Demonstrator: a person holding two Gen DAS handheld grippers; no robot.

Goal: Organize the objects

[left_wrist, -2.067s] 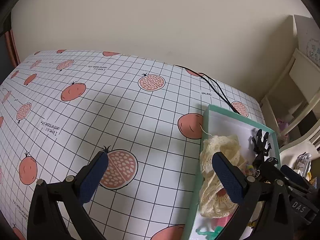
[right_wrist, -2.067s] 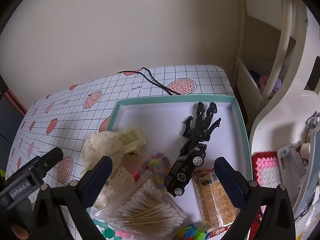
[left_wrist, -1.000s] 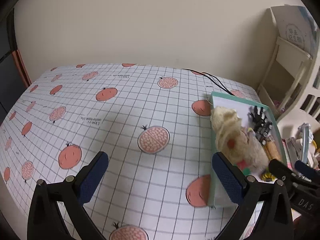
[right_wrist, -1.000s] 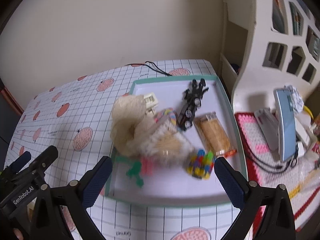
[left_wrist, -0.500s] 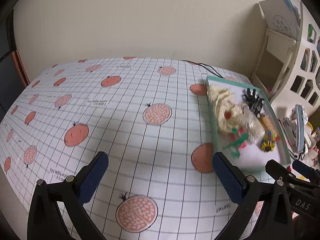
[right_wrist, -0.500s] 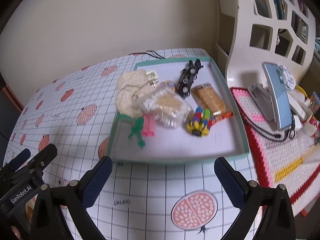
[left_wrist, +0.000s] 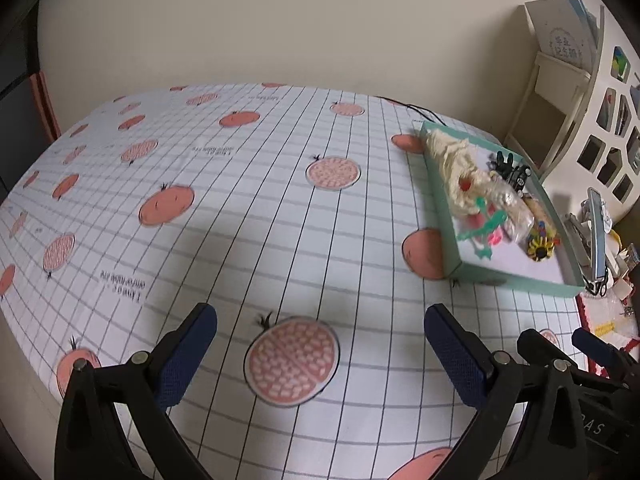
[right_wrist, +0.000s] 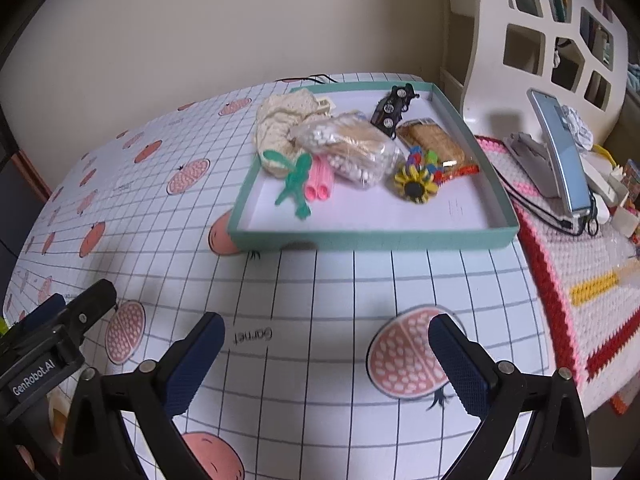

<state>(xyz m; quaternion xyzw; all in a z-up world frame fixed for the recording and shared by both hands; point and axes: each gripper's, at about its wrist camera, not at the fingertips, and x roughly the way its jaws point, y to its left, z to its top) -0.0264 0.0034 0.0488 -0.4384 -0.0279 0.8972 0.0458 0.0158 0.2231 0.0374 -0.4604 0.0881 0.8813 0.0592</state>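
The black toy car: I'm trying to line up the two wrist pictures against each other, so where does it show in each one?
Left wrist: the black toy car is small, at upper right, at the far end of the teal tray.
Right wrist: black toy car sits above centre, near the teal tray's far rim.
Shared landmark: the bag of cotton swabs, lying just nearer than the car.

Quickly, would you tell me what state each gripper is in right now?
Left gripper: open, holding nothing.
Right gripper: open, holding nothing.
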